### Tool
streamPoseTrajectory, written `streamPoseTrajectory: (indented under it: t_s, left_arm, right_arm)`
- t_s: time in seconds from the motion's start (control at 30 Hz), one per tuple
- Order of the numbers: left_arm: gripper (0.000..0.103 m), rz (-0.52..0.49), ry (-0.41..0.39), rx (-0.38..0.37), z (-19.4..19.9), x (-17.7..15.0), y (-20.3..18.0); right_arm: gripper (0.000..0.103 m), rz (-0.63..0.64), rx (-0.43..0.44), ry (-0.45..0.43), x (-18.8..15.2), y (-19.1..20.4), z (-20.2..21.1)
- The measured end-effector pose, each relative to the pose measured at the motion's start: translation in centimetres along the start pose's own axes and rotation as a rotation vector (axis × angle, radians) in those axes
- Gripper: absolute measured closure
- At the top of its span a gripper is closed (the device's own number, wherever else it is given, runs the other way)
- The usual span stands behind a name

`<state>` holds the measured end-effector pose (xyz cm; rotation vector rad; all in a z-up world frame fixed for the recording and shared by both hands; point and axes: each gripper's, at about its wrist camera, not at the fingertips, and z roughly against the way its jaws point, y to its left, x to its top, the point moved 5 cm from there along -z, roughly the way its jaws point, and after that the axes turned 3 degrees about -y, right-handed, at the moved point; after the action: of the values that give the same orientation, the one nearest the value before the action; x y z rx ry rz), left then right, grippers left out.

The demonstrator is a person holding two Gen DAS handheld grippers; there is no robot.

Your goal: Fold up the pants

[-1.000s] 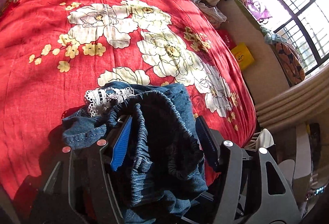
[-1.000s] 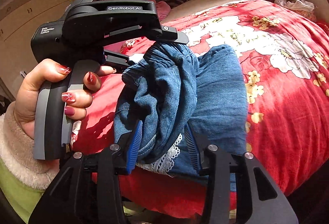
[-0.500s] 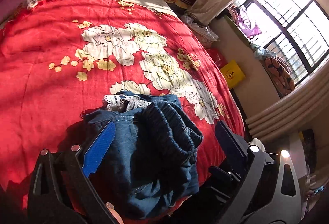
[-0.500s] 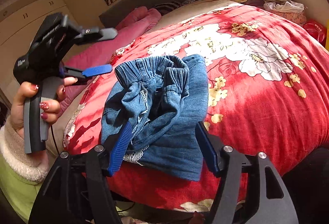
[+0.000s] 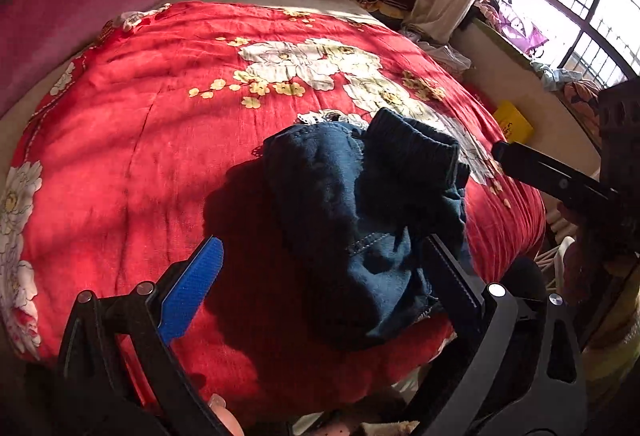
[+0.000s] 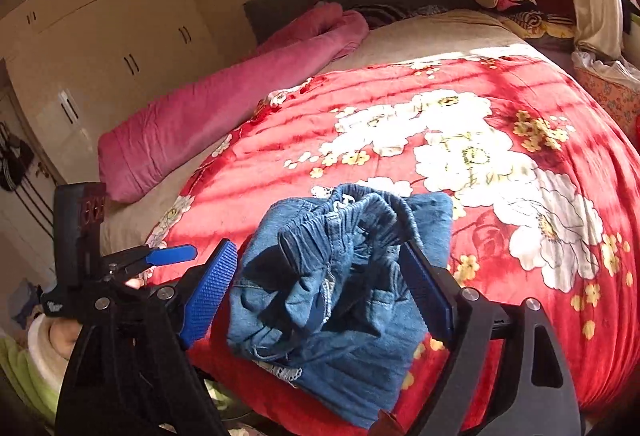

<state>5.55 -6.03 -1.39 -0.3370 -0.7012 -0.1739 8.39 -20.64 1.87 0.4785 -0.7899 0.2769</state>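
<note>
Where the red floral bedspread (image 6: 500, 139) curves down toward the near edge of the bed, the denim pants (image 6: 340, 288) lie in a bunched, roughly folded heap, elastic waistband uppermost and a strip of white lace trim (image 6: 280, 370) peeking out at the pile's 6 o'clock side. In the right wrist view the right gripper (image 6: 316, 296) has its jaws spread wide, released, one blue-padded finger at 9 o'clock of the heap and the other at 3 o'clock, both close beside the cloth but not pinching it. The left gripper (image 5: 320, 280) also has its jaws parted and holds nothing; in its own view the pants (image 5: 368, 220) sit between the fingers, nearer the 3 o'clock one, with a dark shadow on the bedspread (image 5: 160, 95) at the pile's 9 o'clock. A rolled pink blanket (image 6: 224, 103) lies along the bed at 10 o'clock, and a white wardrobe (image 6: 100, 43) stands behind it.
</note>
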Motion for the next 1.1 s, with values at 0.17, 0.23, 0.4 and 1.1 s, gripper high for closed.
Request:
streamPoseTrajectory:
  t_s: [0.17,0.23,0.4,1.1]
  left_arm:
    - [0.021,-0.125,0.040,-0.052,-1.6,-0.8,-3.9]
    - [0.032,-0.153,0.075,-0.043,-3.0,-1.5,-4.4]
    - [0.042,-0.119,0.162,-0.061,-5.3,-3.6,-2.9]
    - [0.023,-0.051,0.097,-0.093,-1.8,-2.7,-1.0]
  right_arm:
    - [0.025,-0.053,-0.002,0.100,0.1,-1.1,-4.0]
    - [0.073,-0.124,0.059,0.117,0.0,-2.2,-4.6]
    - [0.083,-0.192,0.060,0.101,-0.7,-4.8,-2.6]
    - [0.046,-0.174,0.018,-0.031,-0.3,-6.0,2.7]
